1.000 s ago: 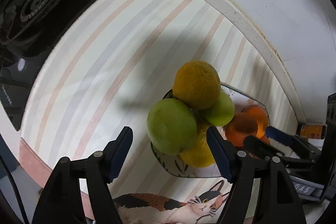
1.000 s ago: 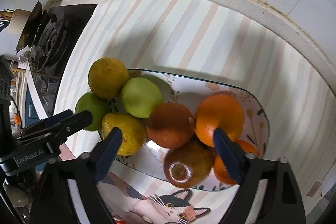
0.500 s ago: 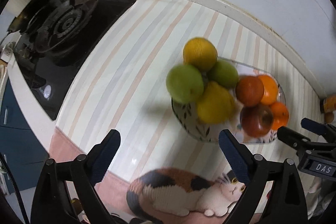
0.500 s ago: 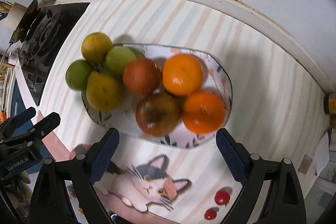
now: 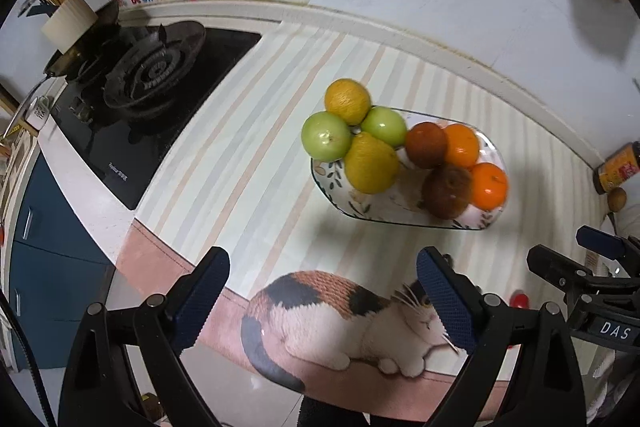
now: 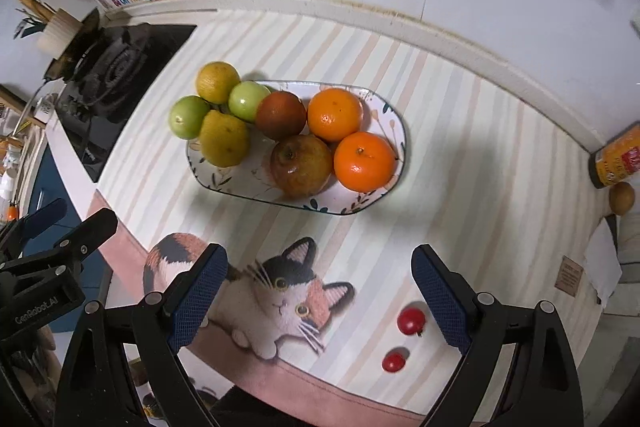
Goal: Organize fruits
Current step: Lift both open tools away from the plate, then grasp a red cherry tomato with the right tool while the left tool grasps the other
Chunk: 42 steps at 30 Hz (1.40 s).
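A: Eight fruits are counted on the oval plate [image 6: 383,119], at centre frame in the right wrist view. Both tongs are seen released: left tongs [image 5: 322,301] and right tongs [image 6: 318,297], nothing between the jaws, low in frame over the cat-print mat [image 6: 280,301].

B: Plate axis?

A: Long axis is run from centre left to right in that view, slightly tilted down to the right. Green and yellow fruit are piled at the left end, and a yellow citrus [image 6: 217,81] and a green apple [image 6: 188,117] are seen overhanging the rim. Oranges [image 6: 335,114] and a brownish apple [image 6: 301,165] are held at the right end.

B: Step?

A: Two small red fruits [image 6: 411,321] are left on the bench, lower right. One is judged next. A light, centred pinch from above is advised, since rolling is likely, and the bare patch at the plate's front should be used.
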### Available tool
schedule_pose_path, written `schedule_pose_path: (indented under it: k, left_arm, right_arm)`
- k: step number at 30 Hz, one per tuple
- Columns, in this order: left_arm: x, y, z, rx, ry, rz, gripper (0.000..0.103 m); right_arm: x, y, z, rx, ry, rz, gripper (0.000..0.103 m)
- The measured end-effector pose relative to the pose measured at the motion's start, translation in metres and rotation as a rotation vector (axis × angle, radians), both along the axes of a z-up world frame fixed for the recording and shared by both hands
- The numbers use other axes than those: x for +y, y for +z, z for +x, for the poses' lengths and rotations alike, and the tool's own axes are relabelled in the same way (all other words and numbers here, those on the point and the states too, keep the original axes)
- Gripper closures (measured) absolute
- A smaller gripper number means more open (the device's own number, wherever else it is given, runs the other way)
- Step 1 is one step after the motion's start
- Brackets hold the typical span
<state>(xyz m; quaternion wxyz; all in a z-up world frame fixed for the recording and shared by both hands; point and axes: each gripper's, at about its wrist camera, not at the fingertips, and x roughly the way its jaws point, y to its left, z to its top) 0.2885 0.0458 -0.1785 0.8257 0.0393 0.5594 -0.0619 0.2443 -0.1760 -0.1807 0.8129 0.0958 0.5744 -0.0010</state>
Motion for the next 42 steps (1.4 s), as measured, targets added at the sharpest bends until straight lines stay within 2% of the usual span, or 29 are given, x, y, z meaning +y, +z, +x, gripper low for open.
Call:
schedule_pose_path:
  k: [10, 21, 27, 36, 39, 42]
  left_arm:
    - [0.002, 0.052, -0.058, -0.111, -0.009, -0.012, 0.007]
    - [-0.002, 0.090, -0.103, -0.187, -0.042, -0.026, 0.007]
    - [0.000, 0.105, -0.114, -0.220, -0.050, -0.047, 0.007]
    - [-0.002, 0.113, -0.119, -0.232, -0.049, -0.058, 0.007]
    - [-0.008, 0.109, -0.114, -0.214, -0.047, -0.070, 0.007]
    - [-0.021, 0.099, -0.107, -0.192, -0.058, -0.054, 0.000]
  right_arm:
    - [0.001, 0.056, -0.064, -0.120, -0.001, -0.010, 0.008]
    - [0.010, 0.102, -0.116, -0.213, 0.011, -0.011, 0.008]
    - [0.009, 0.122, -0.132, -0.248, -0.009, -0.011, 0.008]
    - [0.004, 0.133, -0.141, -0.285, -0.021, 0.043, 0.008]
    - [-0.014, 0.124, -0.138, -0.272, -0.044, 0.102, 0.007]
    - [-0.044, 0.103, -0.134, -0.227, -0.097, 0.122, 0.007]
